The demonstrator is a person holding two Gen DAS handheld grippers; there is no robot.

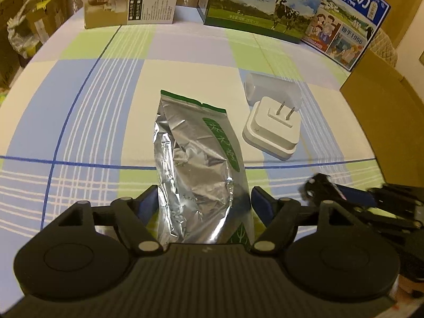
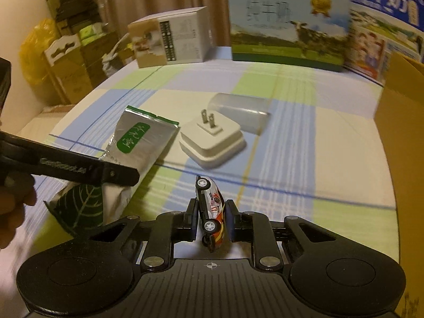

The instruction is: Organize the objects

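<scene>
A silver foil tea bag (image 1: 196, 164) with green labels lies lengthwise on the checked tablecloth (image 1: 106, 92). My left gripper (image 1: 205, 202) is open, its blue pads on either side of the bag's near end, close to its edges. In the right wrist view the same bag (image 2: 143, 143) lies under the left gripper's black finger (image 2: 116, 173). My right gripper (image 2: 212, 217) is shut on a small toy race car (image 2: 210, 209), turned on its side with the wheels facing left, just above the cloth.
A white plug adapter (image 2: 212, 143), prongs up, sits by a clear plastic cover (image 2: 238, 112) right of the bag. An open cardboard box (image 2: 402, 137) stands at the right. Milk cartons (image 2: 288, 23) and a printed box (image 2: 169, 39) line the back. A hand (image 2: 13, 206) shows at left.
</scene>
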